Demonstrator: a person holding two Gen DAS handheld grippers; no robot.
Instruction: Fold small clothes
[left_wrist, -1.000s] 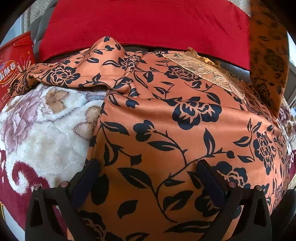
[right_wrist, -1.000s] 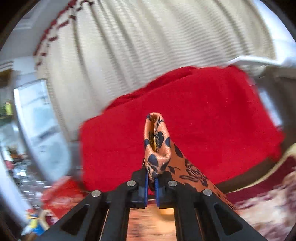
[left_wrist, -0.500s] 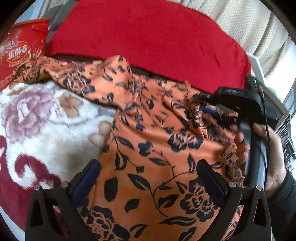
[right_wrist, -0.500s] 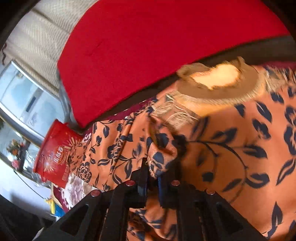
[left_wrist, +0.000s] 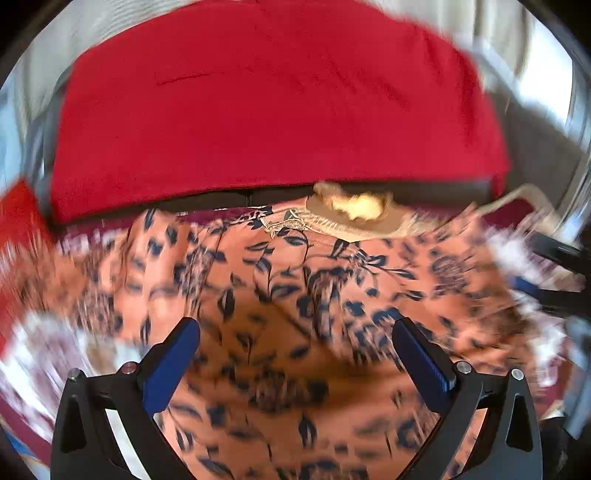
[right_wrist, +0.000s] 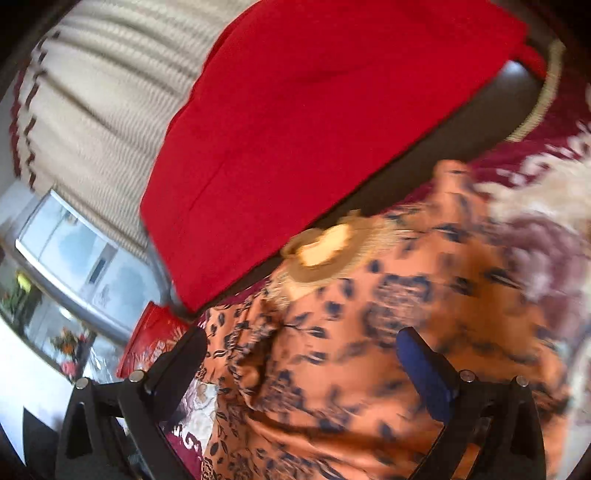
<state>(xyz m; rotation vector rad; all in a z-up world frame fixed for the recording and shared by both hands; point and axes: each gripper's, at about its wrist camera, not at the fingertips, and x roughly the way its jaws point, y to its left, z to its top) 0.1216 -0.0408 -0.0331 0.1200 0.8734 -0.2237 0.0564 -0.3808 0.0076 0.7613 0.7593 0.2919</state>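
Opening wide, the right claw (right_wrist: 301, 373) releases the orange black-flowered satin garment (right_wrist: 369, 350) below the red cushion (right_wrist: 314, 110), settling its fold, while the left claw (left_wrist: 295, 354) hovers open, empty.

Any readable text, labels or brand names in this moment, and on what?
None can be read.
Red package at the left of the right wrist view: it carries a printed design with light marks, too blurred and too cut off by the tongs to read.
Orange flowered garment: pattern only, no words.
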